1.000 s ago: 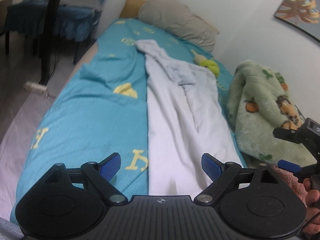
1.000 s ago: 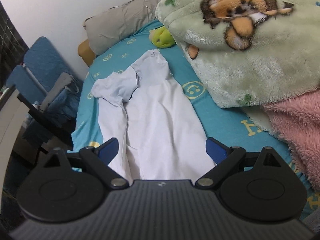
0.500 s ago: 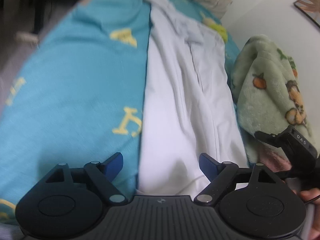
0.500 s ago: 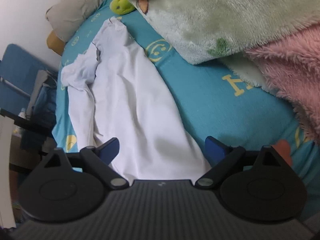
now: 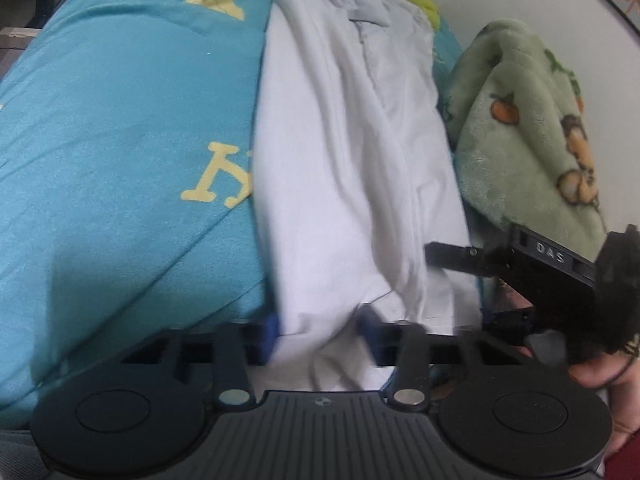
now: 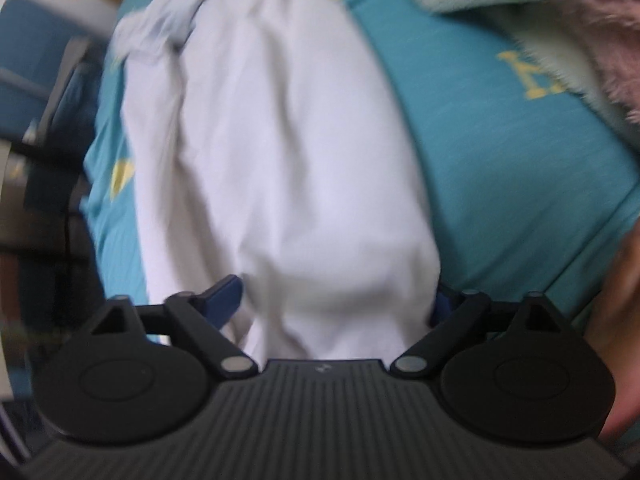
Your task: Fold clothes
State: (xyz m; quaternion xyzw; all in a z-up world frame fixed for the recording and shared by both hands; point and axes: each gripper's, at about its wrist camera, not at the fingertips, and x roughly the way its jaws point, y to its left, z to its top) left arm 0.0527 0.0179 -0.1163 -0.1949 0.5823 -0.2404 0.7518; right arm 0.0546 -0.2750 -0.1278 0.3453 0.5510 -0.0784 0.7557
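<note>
Lengthwise, the white garment (image 5: pixel 344 168) runs away up the bed; both tongs (image 5: pixel 320 330) (image 6: pixel 340 300) closing, pinch unclear.

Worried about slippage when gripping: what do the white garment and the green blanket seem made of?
White garment: thin, matte woven or knit cloth, likely cotton, judging by its soft creases. Green blanket: thick, fuzzy fleece or plush, judging by its visible nap.

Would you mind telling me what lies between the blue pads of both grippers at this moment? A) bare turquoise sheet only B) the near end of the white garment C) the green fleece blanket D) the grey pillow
B: in both wrist views the white garment bunches up between the pads of the left gripper and the right gripper.
</note>
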